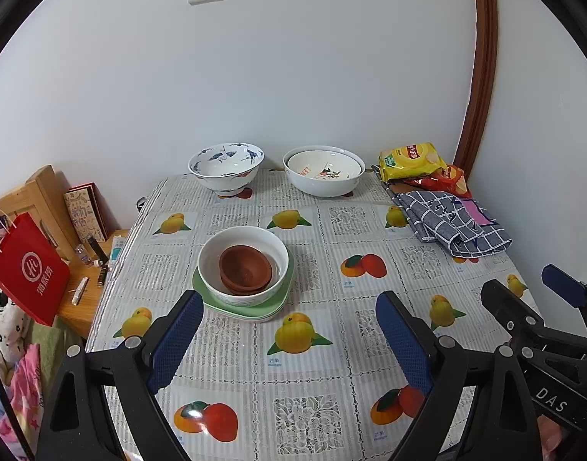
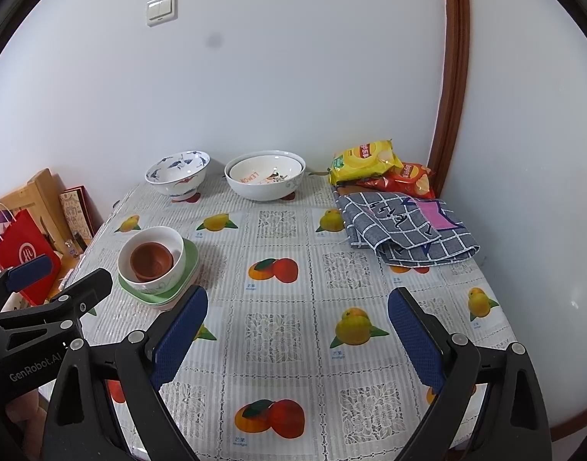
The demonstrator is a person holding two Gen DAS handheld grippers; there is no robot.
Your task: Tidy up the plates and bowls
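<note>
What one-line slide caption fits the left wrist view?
Open left gripper faces brown bowls nested in a white bowl on green plates.

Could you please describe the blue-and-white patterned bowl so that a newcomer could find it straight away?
Look along the far edge of the fruit-print table, against the wall. Two bowls stand there; the blue-and-white bowl is the left one, on a small foot. Unlike the plain white bowl beside it, it is empty and painted blue.
</note>
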